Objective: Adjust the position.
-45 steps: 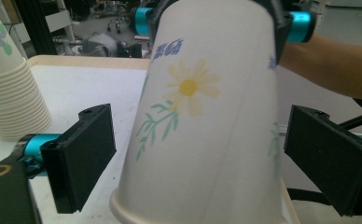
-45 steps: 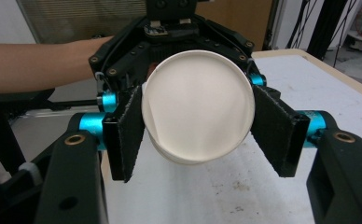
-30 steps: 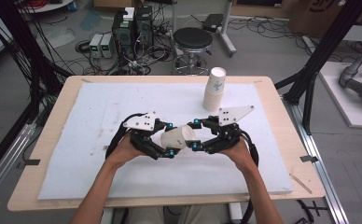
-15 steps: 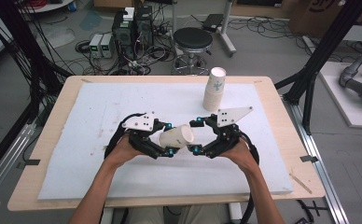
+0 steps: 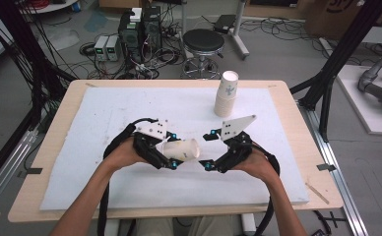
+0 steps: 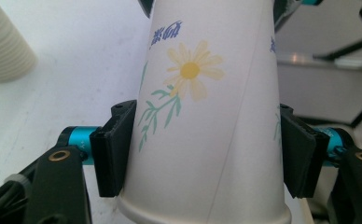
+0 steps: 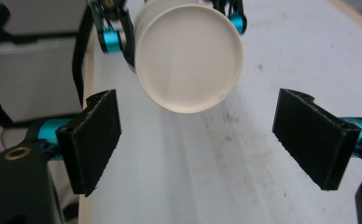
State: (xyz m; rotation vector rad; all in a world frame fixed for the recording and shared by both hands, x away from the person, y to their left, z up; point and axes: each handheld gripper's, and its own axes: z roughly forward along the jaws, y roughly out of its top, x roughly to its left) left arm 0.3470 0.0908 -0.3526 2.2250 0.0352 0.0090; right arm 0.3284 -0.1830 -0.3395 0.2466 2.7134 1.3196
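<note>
A white paper cup [image 5: 184,149] with a daisy print [image 6: 191,70] lies sideways above the white mat, and my left gripper [image 5: 173,151] is shut on it. In the left gripper view both pads [image 6: 118,144] press the cup's sides near its wide rim. The cup's round closed end [image 7: 188,58] faces my right gripper [image 7: 212,135], which stands open with nothing between its jaws. From above, the right gripper [image 5: 209,150] sits just right of the cup, a small gap apart.
A tall stack of paper cups [image 5: 227,93] stands upright on the mat at the back right; the stack [image 6: 2,46] is ribbed in the left gripper view. The white mat [image 5: 105,113] covers most of the wooden table [image 5: 297,128]. A stool and electronics lie beyond.
The right gripper has drawn back a little from the cup's end and its jaws stand wider. The left gripper keeps its hold on the cup, nearly in place.
</note>
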